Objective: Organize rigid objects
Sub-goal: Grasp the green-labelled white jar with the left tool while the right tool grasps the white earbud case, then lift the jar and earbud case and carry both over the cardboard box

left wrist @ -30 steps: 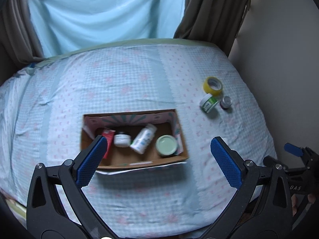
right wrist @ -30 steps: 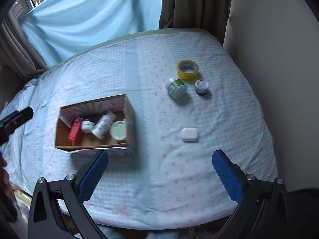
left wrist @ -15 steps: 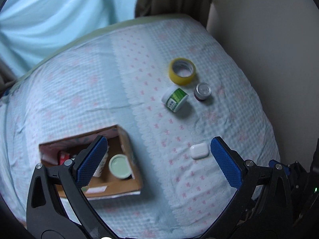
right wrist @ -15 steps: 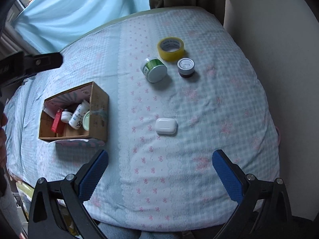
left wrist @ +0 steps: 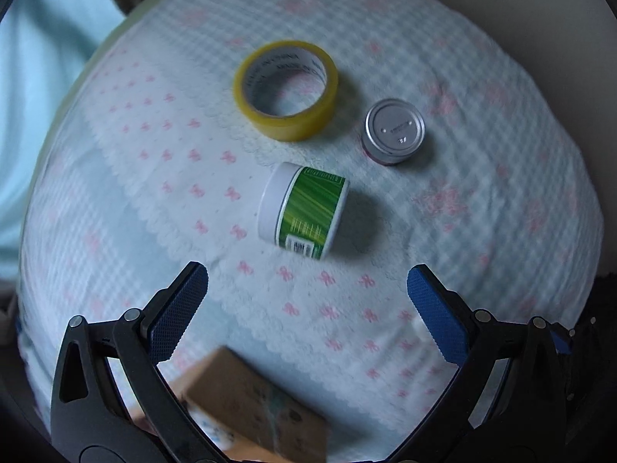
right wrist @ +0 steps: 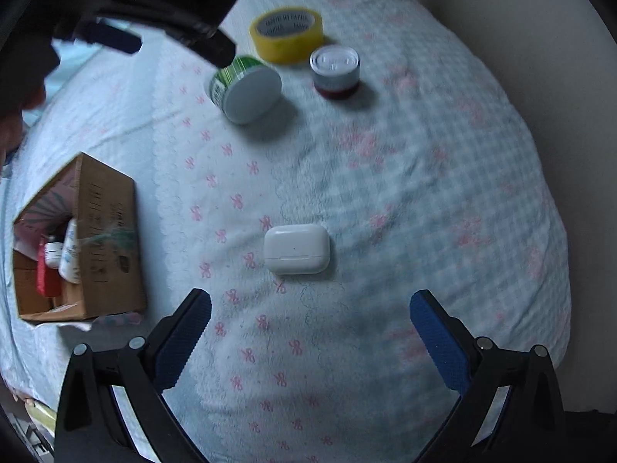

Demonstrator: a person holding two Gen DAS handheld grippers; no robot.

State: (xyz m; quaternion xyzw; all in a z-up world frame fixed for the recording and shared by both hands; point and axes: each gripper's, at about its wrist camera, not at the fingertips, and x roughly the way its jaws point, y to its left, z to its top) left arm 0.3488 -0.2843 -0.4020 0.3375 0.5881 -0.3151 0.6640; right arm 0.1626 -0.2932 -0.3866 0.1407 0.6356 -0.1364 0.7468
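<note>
the left gripper (left wrist: 307, 281) is held above the bed (left wrist: 482, 208) with jaws spread and empty, lined up on the green-labelled white plastic jar (left wrist: 304, 211) lying on its side. the right gripper (right wrist: 310, 310) is held near the white rounded earbud case (right wrist: 296, 248), jaws spread too. the yellow tape roll (left wrist: 287, 90) and silver-lidded small jar (left wrist: 394, 131) lie beyond; the brown cardboard box (right wrist: 104, 239) is left. the tipped jar could be rolled away on soft bedding if only one jaw touches first.
</note>
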